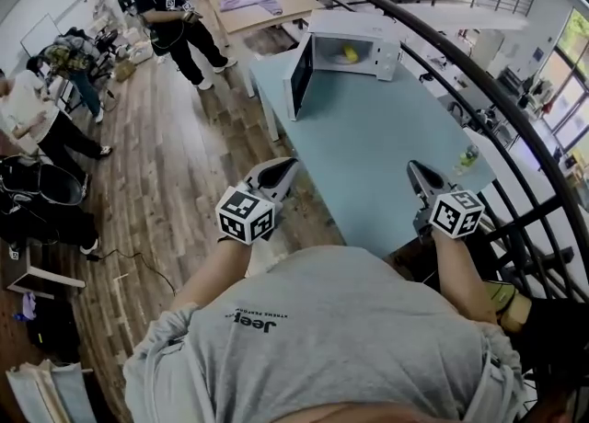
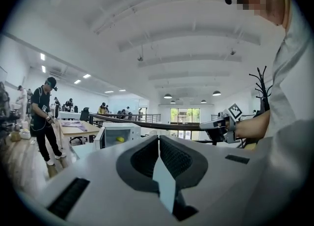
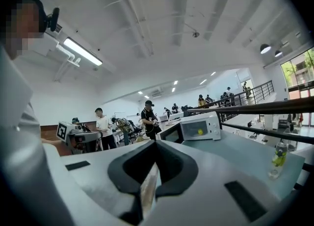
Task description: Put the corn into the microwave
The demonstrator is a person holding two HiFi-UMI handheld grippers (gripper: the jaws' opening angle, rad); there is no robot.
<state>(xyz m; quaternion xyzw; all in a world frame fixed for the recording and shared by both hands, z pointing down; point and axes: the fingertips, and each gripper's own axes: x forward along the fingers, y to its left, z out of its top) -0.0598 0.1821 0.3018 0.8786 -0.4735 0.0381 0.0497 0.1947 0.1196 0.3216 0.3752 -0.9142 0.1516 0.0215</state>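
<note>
The yellow corn cob (image 1: pixel 349 52) already lies inside the white microwave oven (image 1: pixel 357 22) (its door (image 1: pixel 301 76) hangs open, perhaps left to shut). The left tongs (image 1: pixel 283 167) and right tongs (image 1: pixel 417 170) are pressed together, empty

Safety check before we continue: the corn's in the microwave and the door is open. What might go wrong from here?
The microwave door stands open near the left edge of the table, beside the floor where people stand; a passer-by or the left gripper could knock it. The small bottle stands at the table's right edge, near the right gripper; a careless sweep might tip it off.
</note>
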